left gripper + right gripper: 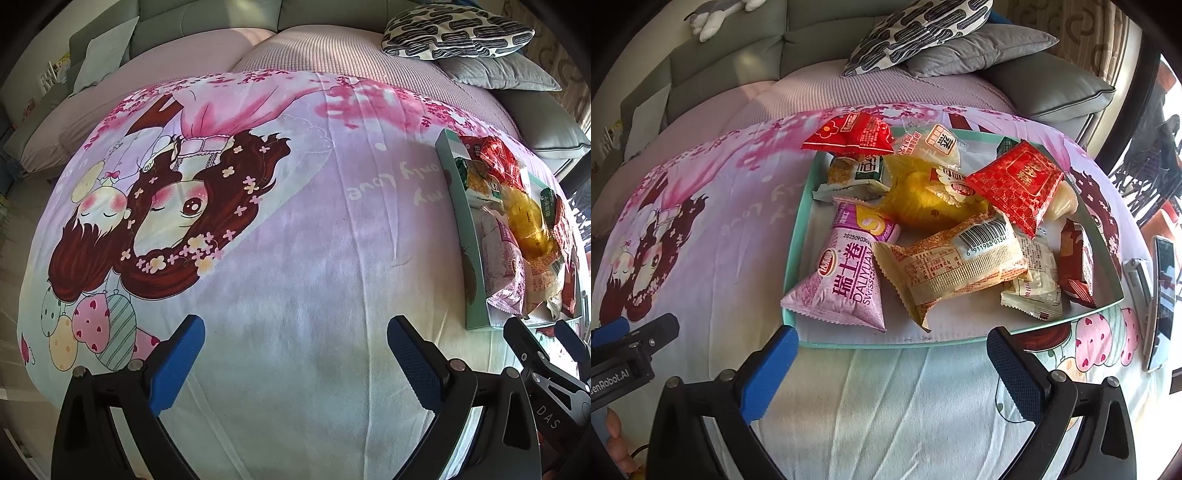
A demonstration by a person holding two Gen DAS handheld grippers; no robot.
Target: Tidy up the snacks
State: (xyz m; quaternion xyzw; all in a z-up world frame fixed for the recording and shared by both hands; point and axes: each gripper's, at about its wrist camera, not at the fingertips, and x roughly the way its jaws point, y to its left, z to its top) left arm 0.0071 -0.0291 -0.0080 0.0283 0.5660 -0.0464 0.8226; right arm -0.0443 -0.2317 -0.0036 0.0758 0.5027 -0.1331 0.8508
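Meanwhile, both grippers hover low over the cloth (295, 280), side by side, each with fingers spread wide and holding nothing. The left gripper (295, 354) faces bare cloth, well left of the tray (960, 341). The right gripper (892, 365) points at the tray's near rim, just short of it. Snacks (945, 236) lie heaped inside, one red packet (857, 136) overhanging the far rim.

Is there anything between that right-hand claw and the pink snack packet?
Only the tray's low teal wall stands between the open right gripper and the pink packet, whose corner overhangs that wall. Nothing else visible blocks it.
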